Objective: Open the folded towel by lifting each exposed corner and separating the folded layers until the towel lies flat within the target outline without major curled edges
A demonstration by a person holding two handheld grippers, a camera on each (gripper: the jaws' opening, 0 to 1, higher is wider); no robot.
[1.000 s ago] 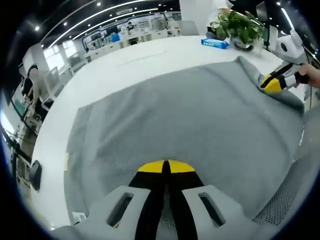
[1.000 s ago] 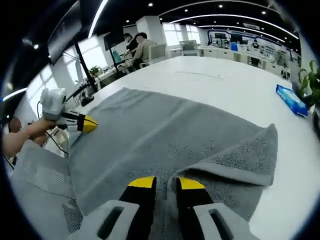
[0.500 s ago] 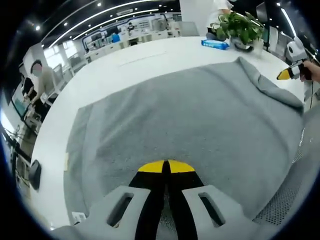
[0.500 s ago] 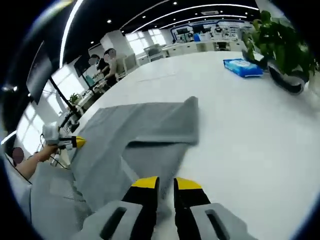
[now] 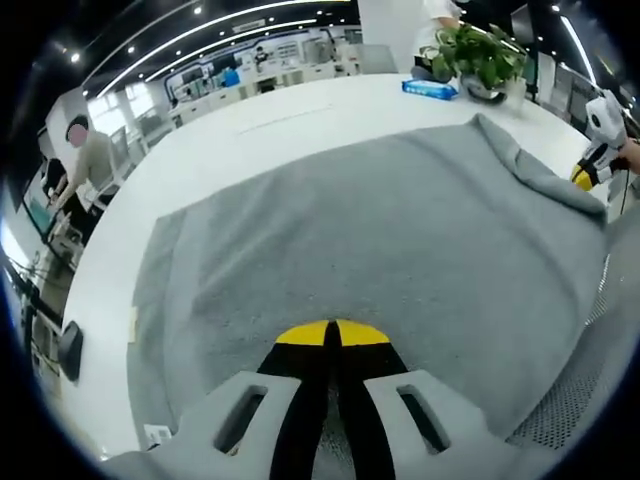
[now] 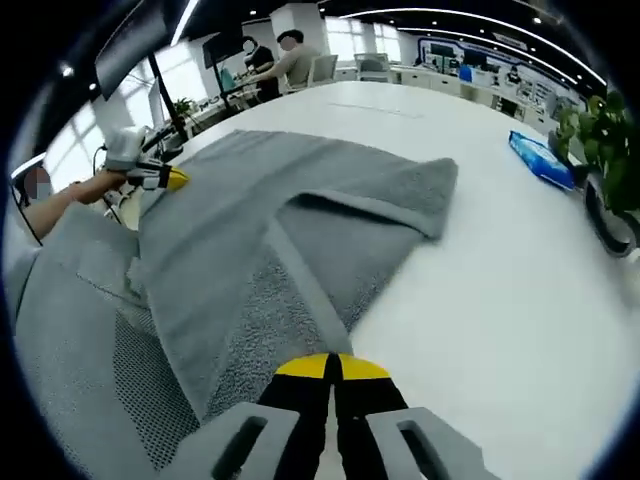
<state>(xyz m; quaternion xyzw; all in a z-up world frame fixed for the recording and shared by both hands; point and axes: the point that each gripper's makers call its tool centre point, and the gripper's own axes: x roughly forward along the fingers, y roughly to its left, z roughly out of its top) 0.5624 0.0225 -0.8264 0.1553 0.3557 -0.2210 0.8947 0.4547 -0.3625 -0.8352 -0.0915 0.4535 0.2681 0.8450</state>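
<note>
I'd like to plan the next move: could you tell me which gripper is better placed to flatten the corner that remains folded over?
The right gripper: the towel's folded corner lies just ahead of it, while the left gripper sits on the opposite edge.

An open-plan office: a long white table [image 5: 250, 135], rows of desks [image 6: 470, 85], monitors [image 6: 215, 45], ceiling strip lights [image 5: 200, 25], people [image 6: 290, 60] seated working.
</note>
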